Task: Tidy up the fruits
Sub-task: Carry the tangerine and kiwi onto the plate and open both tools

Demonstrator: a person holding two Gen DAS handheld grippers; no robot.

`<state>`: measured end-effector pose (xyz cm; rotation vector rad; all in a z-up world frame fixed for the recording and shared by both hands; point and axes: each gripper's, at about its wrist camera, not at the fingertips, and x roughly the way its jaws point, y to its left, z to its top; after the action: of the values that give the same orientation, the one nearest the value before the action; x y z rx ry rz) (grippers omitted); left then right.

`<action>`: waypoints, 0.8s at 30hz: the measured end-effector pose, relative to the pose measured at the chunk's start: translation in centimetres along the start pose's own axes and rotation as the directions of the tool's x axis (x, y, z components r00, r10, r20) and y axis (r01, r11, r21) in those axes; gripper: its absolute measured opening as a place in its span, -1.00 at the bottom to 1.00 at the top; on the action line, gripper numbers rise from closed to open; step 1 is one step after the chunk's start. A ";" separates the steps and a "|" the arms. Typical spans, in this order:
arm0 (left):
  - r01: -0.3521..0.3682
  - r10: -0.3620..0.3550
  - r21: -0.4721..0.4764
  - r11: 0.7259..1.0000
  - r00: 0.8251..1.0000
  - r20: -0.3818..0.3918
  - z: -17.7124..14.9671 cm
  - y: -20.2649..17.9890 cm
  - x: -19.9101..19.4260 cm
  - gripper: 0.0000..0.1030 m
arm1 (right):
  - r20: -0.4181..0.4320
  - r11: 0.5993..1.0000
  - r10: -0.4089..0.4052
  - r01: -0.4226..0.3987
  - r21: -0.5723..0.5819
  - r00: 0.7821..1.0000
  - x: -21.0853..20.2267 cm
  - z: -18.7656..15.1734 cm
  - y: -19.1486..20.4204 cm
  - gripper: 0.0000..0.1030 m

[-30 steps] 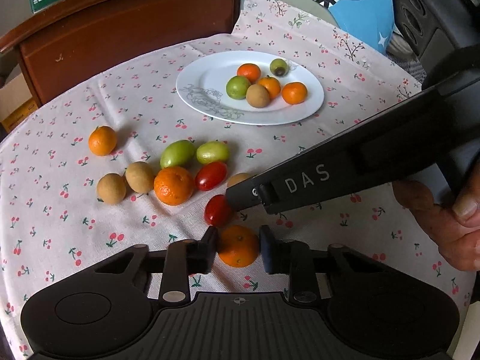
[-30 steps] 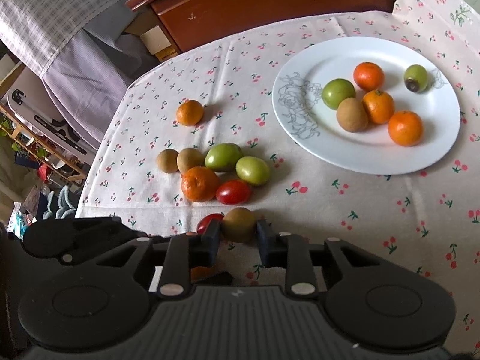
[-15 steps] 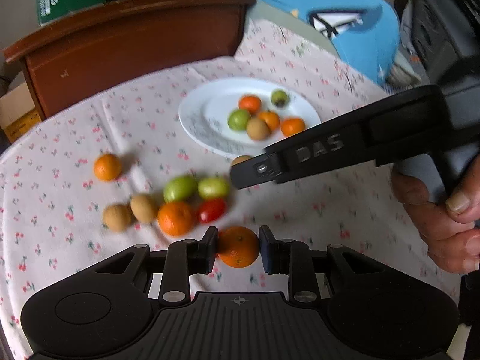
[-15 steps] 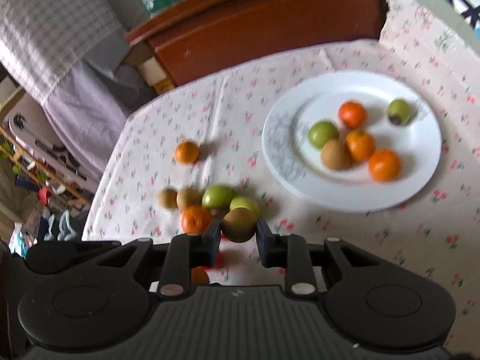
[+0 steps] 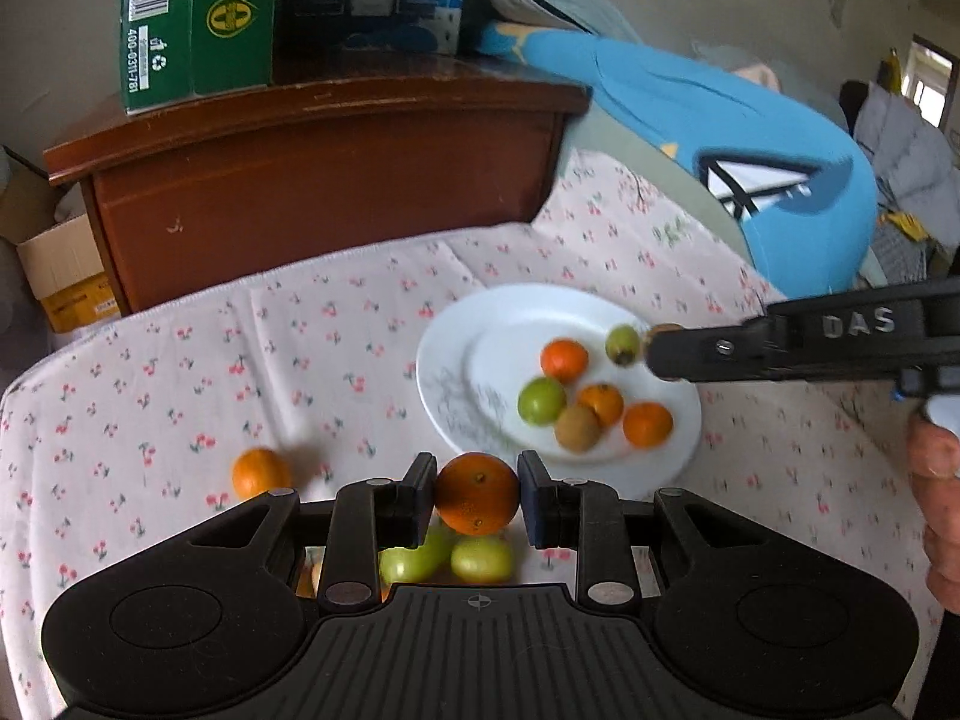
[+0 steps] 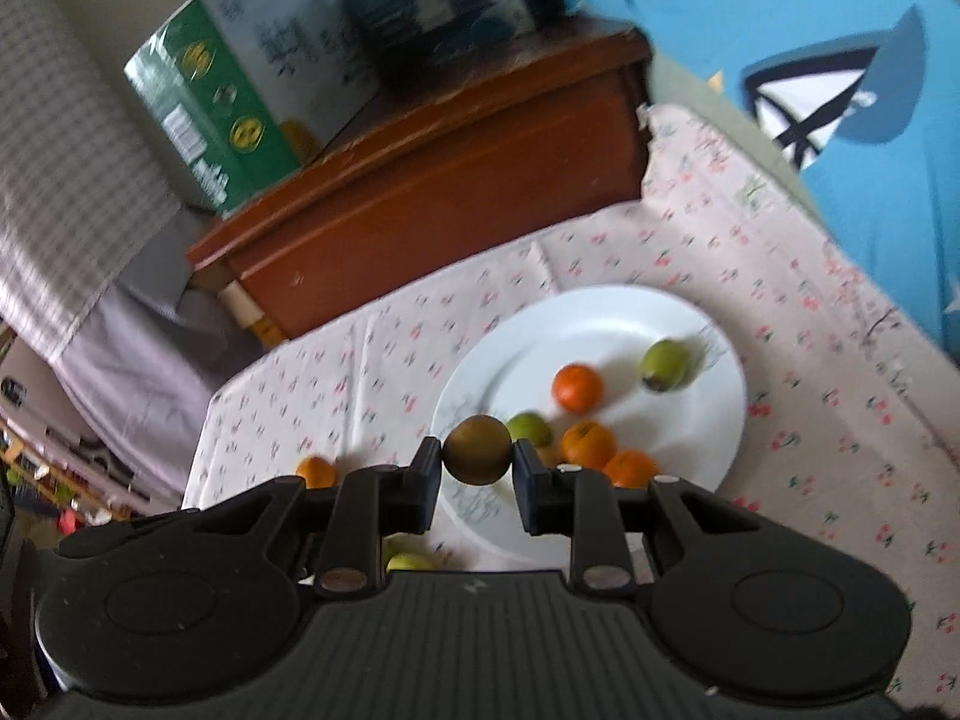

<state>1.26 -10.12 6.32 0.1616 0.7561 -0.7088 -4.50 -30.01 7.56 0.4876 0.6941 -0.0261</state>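
Evidently each tool is carrying one fruit to join the sorted ones: the left gripper (image 5: pixel 477 495) is clamped on an orange (image 5: pixel 477 492) just short of the white plate (image 5: pixel 462 354), and the right gripper (image 6: pixel 477 459) pinches a brown fruit (image 6: pixel 477 449) over the near rim. Only the left view shows two green fruits (image 5: pixel 447 558) beneath on the floral cloth (image 5: pixel 180 372), the right tool's arm over the plate's far side, and the hand (image 5: pixel 939 498) behind it.
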 end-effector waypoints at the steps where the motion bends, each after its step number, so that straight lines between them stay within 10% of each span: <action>1: -0.002 0.002 -0.004 1.000 1.000 0.004 0.2 0.0 0.2 -0.49 | 0.010 1.000 -0.008 0.008 0.010 1.000 -0.2 0.2 -0.2 -0.50; 24: 0.010 -0.014 -0.090 0.996 0.999 -0.042 2.9 -0.2 6.7 -0.48 | -0.012 0.936 -0.173 0.168 0.310 0.985 1.4 0.4 -5.4 -0.50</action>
<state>6.26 -14.89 3.93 0.0907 0.8293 -0.6832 -4.17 -34.81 4.65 0.7266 0.7193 -0.3067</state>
